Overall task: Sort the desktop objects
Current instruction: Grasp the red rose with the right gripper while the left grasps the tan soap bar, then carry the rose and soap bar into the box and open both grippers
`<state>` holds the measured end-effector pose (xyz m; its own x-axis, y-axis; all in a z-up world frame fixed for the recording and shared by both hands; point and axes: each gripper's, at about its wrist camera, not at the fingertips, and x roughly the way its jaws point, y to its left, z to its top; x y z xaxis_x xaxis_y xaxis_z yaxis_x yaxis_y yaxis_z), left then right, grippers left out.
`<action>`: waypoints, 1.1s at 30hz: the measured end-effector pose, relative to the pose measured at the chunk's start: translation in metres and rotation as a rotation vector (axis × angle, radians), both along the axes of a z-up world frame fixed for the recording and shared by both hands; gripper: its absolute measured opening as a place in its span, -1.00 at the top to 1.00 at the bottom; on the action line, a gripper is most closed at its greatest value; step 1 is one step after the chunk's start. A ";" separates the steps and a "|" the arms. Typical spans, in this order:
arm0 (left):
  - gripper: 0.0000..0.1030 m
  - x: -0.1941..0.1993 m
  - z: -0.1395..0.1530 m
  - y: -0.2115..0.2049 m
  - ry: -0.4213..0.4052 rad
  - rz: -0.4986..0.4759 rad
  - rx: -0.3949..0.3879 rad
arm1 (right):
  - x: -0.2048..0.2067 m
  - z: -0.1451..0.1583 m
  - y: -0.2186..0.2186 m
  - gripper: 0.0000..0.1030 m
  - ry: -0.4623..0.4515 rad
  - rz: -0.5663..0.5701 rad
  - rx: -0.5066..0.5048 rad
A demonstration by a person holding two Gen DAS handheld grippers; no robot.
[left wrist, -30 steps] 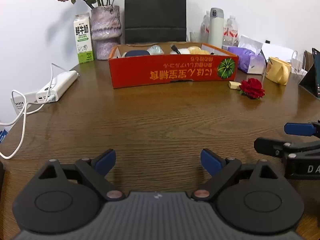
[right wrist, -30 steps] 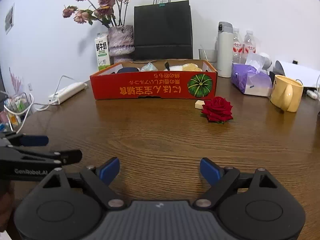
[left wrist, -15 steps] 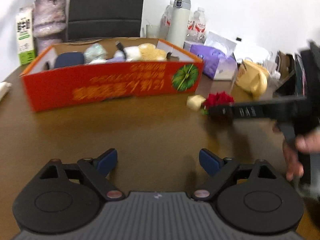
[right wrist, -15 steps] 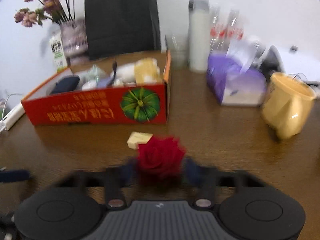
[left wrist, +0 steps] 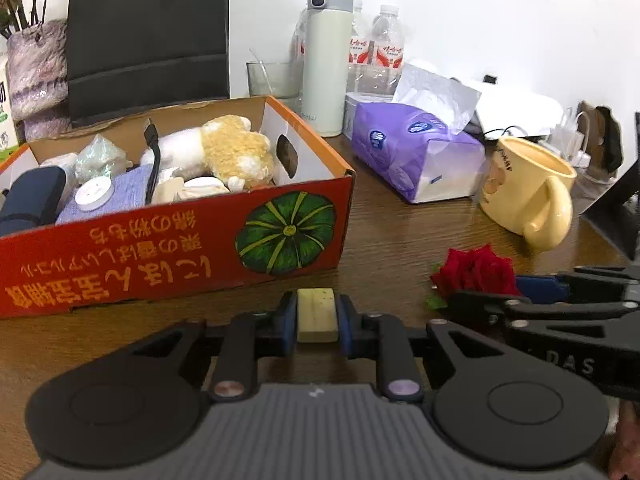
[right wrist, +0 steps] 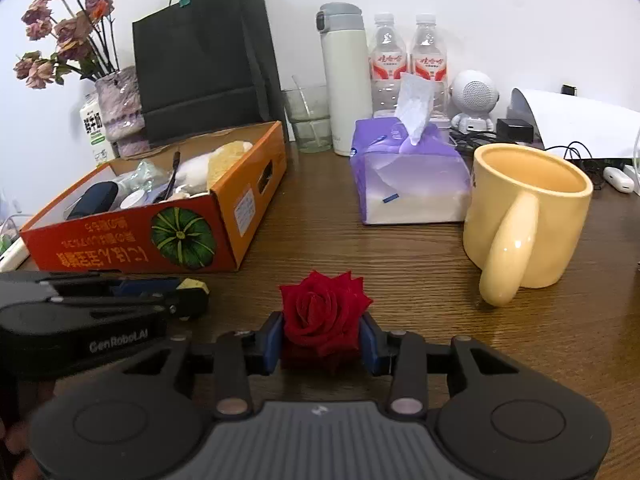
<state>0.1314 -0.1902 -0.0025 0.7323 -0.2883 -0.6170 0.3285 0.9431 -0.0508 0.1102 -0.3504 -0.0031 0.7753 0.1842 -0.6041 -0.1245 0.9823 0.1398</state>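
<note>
A small cream block (left wrist: 316, 307) sits between the blue pads of my left gripper (left wrist: 316, 324), just in front of the red cardboard box (left wrist: 160, 264). The jaws are closing and the pads touch both sides of the block. My right gripper (right wrist: 322, 344) is shut on a red rose (right wrist: 322, 316) low over the wooden table. In the left wrist view the rose (left wrist: 476, 270) and the right gripper (left wrist: 516, 294) lie to the right. The box (right wrist: 120, 240) holds a plush toy, a dark case and several small items.
A yellow mug (right wrist: 524, 208) stands right of the rose, and a purple tissue pack (right wrist: 408, 176) behind it. A white thermos (right wrist: 346, 80), two water bottles, a glass, a black paper bag (right wrist: 200, 52) and a vase of dried flowers line the wall.
Both grippers moved forward across the table toward the box. The left one closed around the cream block. The right one closed on the rose.
</note>
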 end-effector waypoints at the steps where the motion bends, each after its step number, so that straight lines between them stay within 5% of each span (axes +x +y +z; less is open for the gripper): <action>1: 0.57 -0.003 0.000 0.003 -0.002 -0.002 -0.001 | 0.000 0.000 0.002 0.26 0.002 0.012 0.005; 17: 0.58 -0.073 0.030 0.102 -0.045 0.204 0.026 | -0.010 0.001 0.024 0.32 -0.033 0.024 -0.094; 27: 0.57 -0.105 0.063 0.159 -0.132 0.222 -0.004 | -0.056 0.038 0.135 0.34 -0.104 0.103 -0.077; 33: 0.57 -0.138 0.079 0.177 -0.147 0.227 -0.038 | -0.085 0.066 0.155 0.34 -0.143 0.102 -0.065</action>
<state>-0.0061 -0.0136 0.0760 0.8619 -0.1273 -0.4908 0.1154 0.9918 -0.0545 0.0250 -0.1950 0.0629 0.8335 0.2305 -0.5022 -0.2378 0.9700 0.0504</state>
